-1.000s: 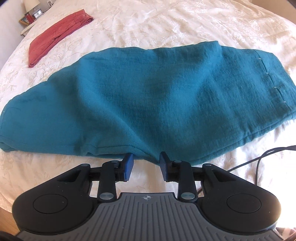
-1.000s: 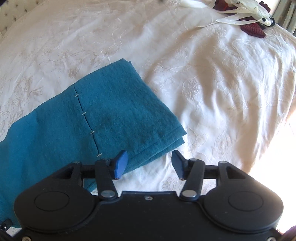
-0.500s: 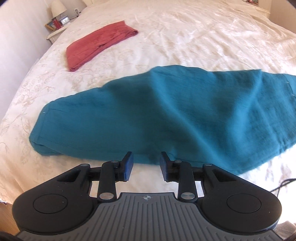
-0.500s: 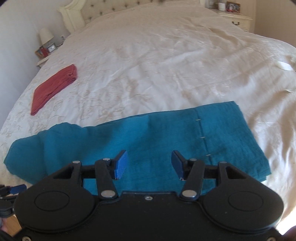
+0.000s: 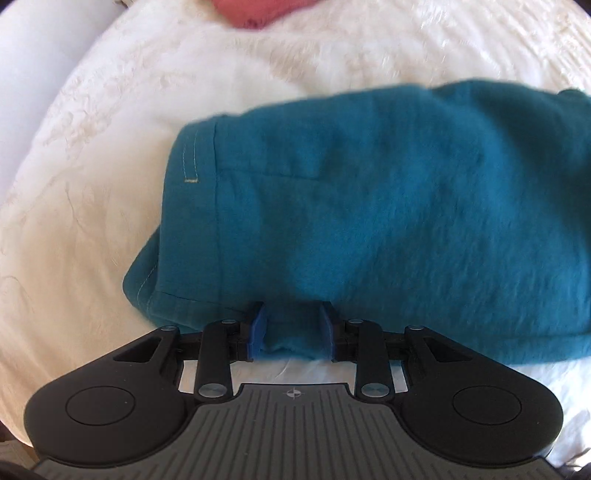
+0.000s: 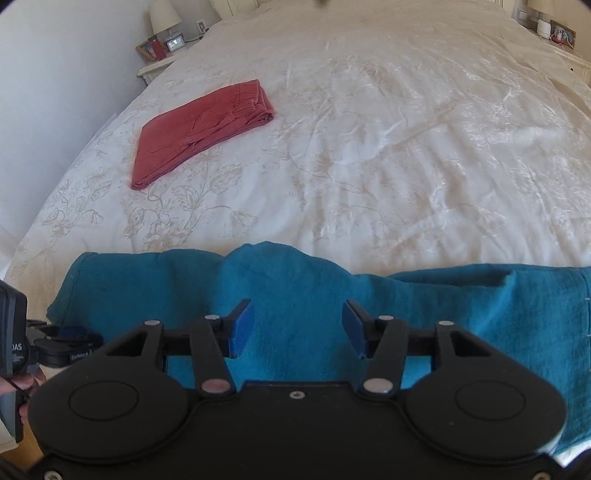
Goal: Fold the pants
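Note:
Teal pants (image 5: 369,221) lie lengthwise across the white bedspread (image 5: 92,184), folded leg on leg. Their waistband end with a belt loop (image 5: 190,158) shows at the left of the left wrist view. My left gripper (image 5: 292,328) sits low at the near edge by that end. The fabric edge lies between its blue pads (image 5: 257,328), which stand apart without pinching it. My right gripper (image 6: 297,328) hovers open over the middle of the pants (image 6: 480,314), nothing between its fingers. The left gripper (image 6: 55,343) shows at the far left of the right wrist view.
A folded red garment (image 6: 199,129) lies on the bedspread (image 6: 388,166) toward the back left; its edge (image 5: 258,11) tops the left wrist view. A nightstand with a lamp (image 6: 162,40) stands beyond the bed's left side. A hand (image 6: 22,384) holds the left gripper.
Both grippers swept left along the pants. The left one went from the middle to the waistband end and dropped onto the near edge. The right one swung from the hem end to the middle.

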Available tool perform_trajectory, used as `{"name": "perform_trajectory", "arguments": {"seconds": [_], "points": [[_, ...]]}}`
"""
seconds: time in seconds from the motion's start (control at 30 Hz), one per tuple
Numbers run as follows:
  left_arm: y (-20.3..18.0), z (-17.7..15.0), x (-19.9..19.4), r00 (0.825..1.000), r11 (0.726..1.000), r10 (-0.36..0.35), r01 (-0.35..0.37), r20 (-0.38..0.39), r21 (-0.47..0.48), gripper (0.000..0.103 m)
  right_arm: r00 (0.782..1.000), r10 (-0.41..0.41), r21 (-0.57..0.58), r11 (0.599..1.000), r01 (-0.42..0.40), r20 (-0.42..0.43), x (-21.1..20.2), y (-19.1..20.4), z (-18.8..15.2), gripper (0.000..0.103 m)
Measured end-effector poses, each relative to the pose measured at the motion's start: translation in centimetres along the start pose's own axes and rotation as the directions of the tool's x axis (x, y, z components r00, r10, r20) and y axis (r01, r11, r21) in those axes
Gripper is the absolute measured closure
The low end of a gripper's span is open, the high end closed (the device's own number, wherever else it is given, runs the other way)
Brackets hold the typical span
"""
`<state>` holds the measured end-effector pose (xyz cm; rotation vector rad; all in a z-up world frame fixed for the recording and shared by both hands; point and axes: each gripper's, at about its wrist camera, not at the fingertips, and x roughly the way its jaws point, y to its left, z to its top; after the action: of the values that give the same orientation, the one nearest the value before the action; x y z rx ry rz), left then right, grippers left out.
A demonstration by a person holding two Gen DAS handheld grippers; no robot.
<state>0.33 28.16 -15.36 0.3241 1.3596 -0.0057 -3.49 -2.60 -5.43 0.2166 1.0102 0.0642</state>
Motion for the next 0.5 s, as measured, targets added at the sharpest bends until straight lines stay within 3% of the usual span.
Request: {"name": "perform_trajectory", "arguments": {"seconds": [0.13, 0.23, 0.4, 0.47, 0.5], "points": [[1.0, -0.5, -0.1, 0.997, 0.994, -0.078, 0.077, 0.005, 0.075, 0.073, 0.999, 0.012, 0.002, 1.000, -0.012, -0.035, 4.0, 1.6, 3.0, 0.026], [0.9, -0.3, -1.4, 0.995, 0.988, -0.098, 0.094, 0.026, 0.121, 0.073, 0.998, 0.008, -0.021, 1.000, -0.009, -0.063, 7.1, 2.2, 5.1, 0.024], [1.1, 1.1, -5.7, 0.977, 0.979, -0.166, 0.146, 0.135, 0.144, 0.073, 0.980, 0.020, -0.052, 0.998, -0.030, -0.196, 12.2, 2.4, 7.0, 0.022], [1.1, 2.2, -6.9, 0.967, 0.977, -0.178, 0.153, 0.181, 0.147, 0.072, 0.960, 0.048, -0.023, 0.998, -0.057, -0.276, 13.6, 2.0, 6.8, 0.028], [1.0, 3.1, -7.4, 0.960, 0.976, -0.188, 0.159, 0.206, 0.148, 0.072, 0.948, 0.090, -0.004, 0.995, -0.096, -0.306, 13.7, 1.9, 6.4, 0.050]]}}
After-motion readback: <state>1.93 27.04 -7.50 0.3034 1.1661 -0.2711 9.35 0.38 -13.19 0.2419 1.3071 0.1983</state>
